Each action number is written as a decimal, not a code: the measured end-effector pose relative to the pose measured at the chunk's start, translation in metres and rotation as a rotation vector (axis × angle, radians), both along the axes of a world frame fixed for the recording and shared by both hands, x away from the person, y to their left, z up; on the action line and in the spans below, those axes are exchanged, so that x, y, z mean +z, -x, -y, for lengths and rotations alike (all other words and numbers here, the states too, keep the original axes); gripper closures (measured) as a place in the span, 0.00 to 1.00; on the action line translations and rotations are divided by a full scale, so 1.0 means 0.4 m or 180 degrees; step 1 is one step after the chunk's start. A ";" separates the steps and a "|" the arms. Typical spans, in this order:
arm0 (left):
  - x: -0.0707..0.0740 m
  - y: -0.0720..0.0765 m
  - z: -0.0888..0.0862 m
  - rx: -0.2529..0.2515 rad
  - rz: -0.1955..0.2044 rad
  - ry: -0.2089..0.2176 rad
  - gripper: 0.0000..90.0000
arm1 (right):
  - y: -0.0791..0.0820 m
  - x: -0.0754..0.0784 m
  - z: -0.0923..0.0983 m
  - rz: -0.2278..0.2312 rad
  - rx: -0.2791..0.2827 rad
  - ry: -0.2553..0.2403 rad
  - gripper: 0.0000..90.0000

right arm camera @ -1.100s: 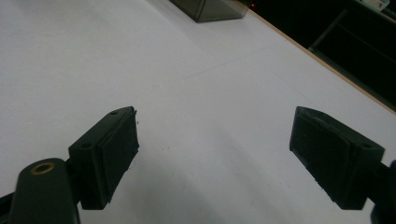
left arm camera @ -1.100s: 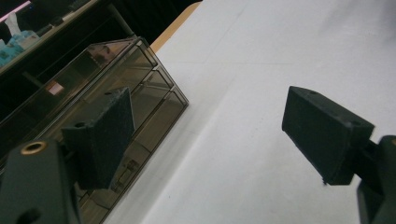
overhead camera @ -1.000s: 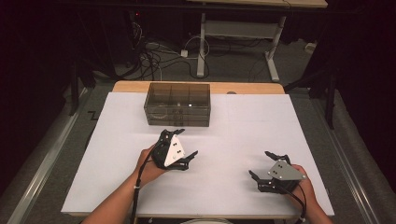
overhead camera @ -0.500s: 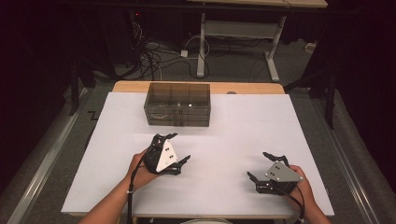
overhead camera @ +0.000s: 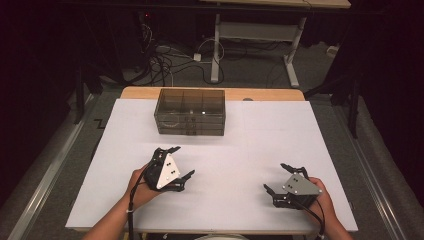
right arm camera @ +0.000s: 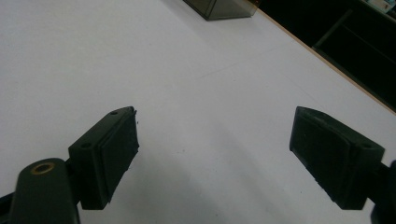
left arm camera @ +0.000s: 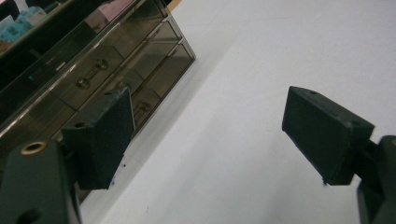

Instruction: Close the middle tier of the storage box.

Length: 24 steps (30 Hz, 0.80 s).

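Observation:
A smoky translucent drawer box (overhead camera: 190,111) with small knobbed drawers stands at the far middle of the white table top (overhead camera: 250,145). My left gripper (overhead camera: 181,161) hovers in front of it, left of centre, open with nothing between its jaws. In the left gripper view the drawer box (left arm camera: 93,70) lies ahead to the left, beyond the wide-apart left gripper (left arm camera: 208,126). My right gripper (overhead camera: 277,177) rests near the front right edge, also open and empty. The right gripper view has the right gripper (right arm camera: 215,135) over bare white surface, with a corner of the drawer box (right arm camera: 219,8) far off.
A wooden table edge (overhead camera: 265,94) shows behind the white sheet. Beyond it are cables (overhead camera: 165,55) on the floor and a metal desk frame (overhead camera: 290,65). The room around is dark.
My left gripper has drawn back from the drawer box toward the near edge and slightly left. The right gripper has barely shifted.

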<state>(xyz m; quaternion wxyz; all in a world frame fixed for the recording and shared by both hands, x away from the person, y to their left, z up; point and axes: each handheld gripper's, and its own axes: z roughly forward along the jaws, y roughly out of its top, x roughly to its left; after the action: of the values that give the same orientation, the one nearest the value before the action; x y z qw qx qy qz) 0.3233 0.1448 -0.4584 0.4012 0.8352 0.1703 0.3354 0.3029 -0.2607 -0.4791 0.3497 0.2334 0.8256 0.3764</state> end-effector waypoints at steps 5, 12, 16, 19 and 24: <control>-0.012 0.003 -0.024 0.0038 -0.0086 0.0010 0.19 | 0.000 0.000 -0.005 -0.0003 -0.0022 0.0007 0.18; -0.042 0.006 -0.056 0.0089 -0.0233 -0.0023 0.19 | 0.005 0.000 0.000 0.0001 -0.0066 0.0006 0.18; -0.053 0.011 -0.077 0.0106 -0.0296 0.0009 0.19 | -0.001 -0.003 0.005 -0.0011 -0.0095 0.0010 0.18; -0.060 0.020 -0.095 0.0151 -0.0327 0.0050 0.19 | -0.005 -0.007 0.007 -0.0022 -0.0092 0.0029 0.18; -0.078 0.049 -0.119 0.0205 -0.0427 0.0039 0.19 | -0.003 -0.008 0.011 -0.0019 -0.0066 0.0039 0.18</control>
<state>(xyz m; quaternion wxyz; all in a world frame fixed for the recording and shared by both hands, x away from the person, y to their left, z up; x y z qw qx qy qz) 0.3035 0.1924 -0.4895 0.3830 0.8474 0.2258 0.2903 0.3040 -0.2653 -0.4822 0.3526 0.2409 0.8264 0.3670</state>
